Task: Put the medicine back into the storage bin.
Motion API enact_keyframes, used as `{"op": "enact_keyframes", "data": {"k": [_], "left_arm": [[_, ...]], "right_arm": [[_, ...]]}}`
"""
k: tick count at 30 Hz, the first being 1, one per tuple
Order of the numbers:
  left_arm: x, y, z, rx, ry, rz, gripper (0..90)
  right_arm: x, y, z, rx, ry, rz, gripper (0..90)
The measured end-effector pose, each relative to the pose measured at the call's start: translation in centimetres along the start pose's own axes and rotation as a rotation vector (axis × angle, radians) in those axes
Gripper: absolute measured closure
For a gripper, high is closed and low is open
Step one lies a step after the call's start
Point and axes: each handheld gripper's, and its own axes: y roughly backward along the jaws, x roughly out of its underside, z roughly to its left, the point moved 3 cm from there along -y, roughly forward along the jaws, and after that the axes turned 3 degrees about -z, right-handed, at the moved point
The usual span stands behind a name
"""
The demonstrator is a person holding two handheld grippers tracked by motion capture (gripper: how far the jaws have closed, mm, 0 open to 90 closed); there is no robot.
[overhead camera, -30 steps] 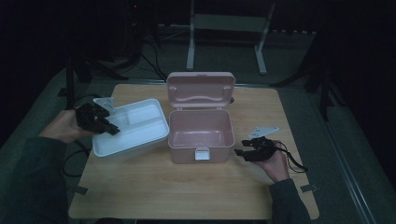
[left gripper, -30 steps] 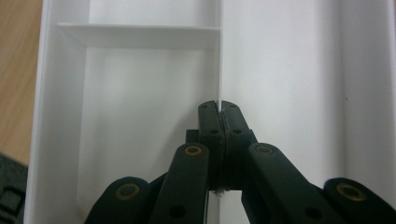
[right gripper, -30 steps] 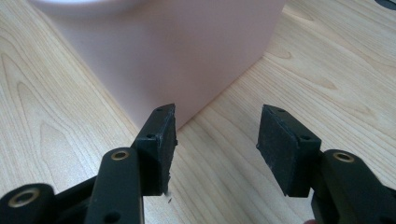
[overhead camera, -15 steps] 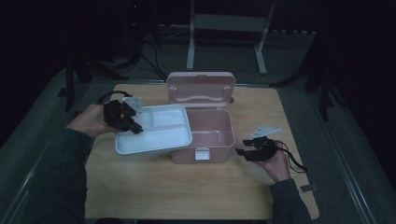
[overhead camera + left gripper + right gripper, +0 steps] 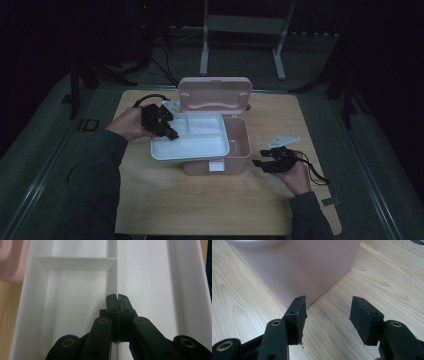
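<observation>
A white divided tray hangs tilted over the left part of an open pink box, whose lid stands up at the back. My left gripper holds the tray from its left end. In the left gripper view the jaws are shut on the thin divider wall of the tray. My right gripper rests low on the table to the right of the box, open. In the right gripper view its gripper points at the corner of the pink box with nothing between the pads.
The wooden table has bare room in front of the box and on its right side. A metal stand rises behind the table's far edge. Dark floor surrounds the table.
My left gripper has carried the white tray to the right, from the table's left side to above the pink box. The right gripper has stayed put.
</observation>
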Motion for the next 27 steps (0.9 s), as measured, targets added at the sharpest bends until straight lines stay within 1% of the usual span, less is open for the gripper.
{"op": "enact_keyframes", "data": {"k": [3,7,9,14,15,20,27], "left_arm": [[-0.8,-0.9,0.6,0.016,0.007,-0.01,89.4],[-2.0,-1.8,1.3,0.026,-0.003,-0.021,89.4],[-2.4,-2.3,1.6,0.041,0.005,-0.026,89.4],[-3.1,-3.4,1.8,0.049,-0.003,0.006,89.3],[-3.3,-3.5,1.9,0.045,-0.01,0.014,89.3],[-4.0,-4.0,2.1,0.057,0.0,0.027,89.3],[-4.3,-4.9,2.5,0.073,-0.008,0.045,89.2]], "right_arm": [[0.0,0.1,-0.1,0.001,-0.002,-0.002,46.4],[0.1,0.0,-0.1,0.0,-0.002,-0.001,46.4],[0.1,0.1,-0.1,-0.001,-0.002,-0.002,46.4],[0.1,0.1,-0.2,0.001,-0.006,-0.001,46.4],[0.1,0.1,-0.2,-0.001,-0.007,-0.002,46.4],[0.2,0.0,-0.1,-0.001,-0.005,0.0,46.4],[0.2,-0.2,0.0,-0.004,-0.006,0.004,46.4]]}}
